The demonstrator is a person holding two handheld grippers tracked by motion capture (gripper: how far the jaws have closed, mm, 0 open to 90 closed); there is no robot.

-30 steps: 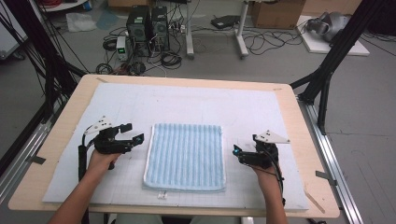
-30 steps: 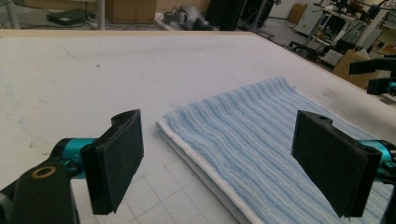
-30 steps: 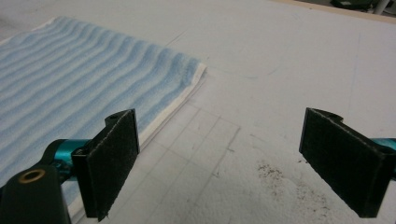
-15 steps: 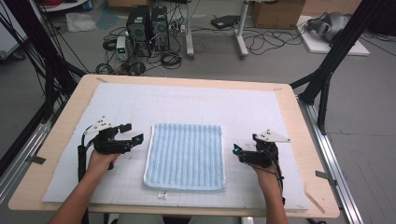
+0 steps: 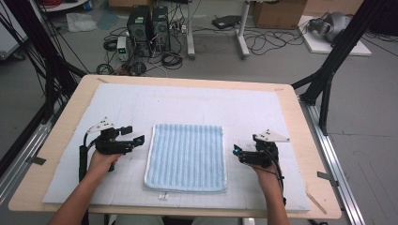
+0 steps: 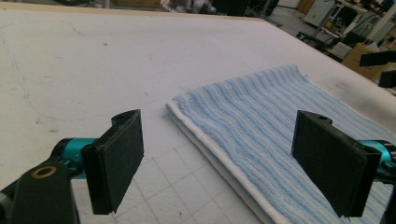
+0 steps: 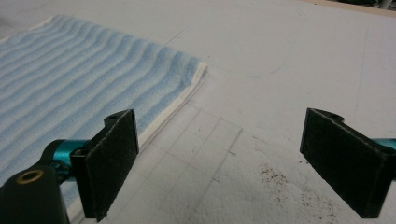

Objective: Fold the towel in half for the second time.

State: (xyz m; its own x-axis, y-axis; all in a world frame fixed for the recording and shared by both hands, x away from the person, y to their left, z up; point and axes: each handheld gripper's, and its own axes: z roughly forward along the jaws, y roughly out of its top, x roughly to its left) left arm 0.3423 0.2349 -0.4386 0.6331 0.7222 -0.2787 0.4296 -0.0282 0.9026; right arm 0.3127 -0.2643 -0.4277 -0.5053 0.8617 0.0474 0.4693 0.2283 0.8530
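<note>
The left gripper [image 5: 136, 136] and right gripper [image 5: 236, 152] flank the folded blue towel [image 5: 187, 157], both with jaws spread wide, holding nothing

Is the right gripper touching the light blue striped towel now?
Apart. In the high view, a strip of white mat separates the right gripper from the light blue striped towel.

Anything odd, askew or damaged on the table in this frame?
Little stands out. The blue towel lies flat and square between the open left tongs and right tongs. Only dark specks soil the white mat.
</note>
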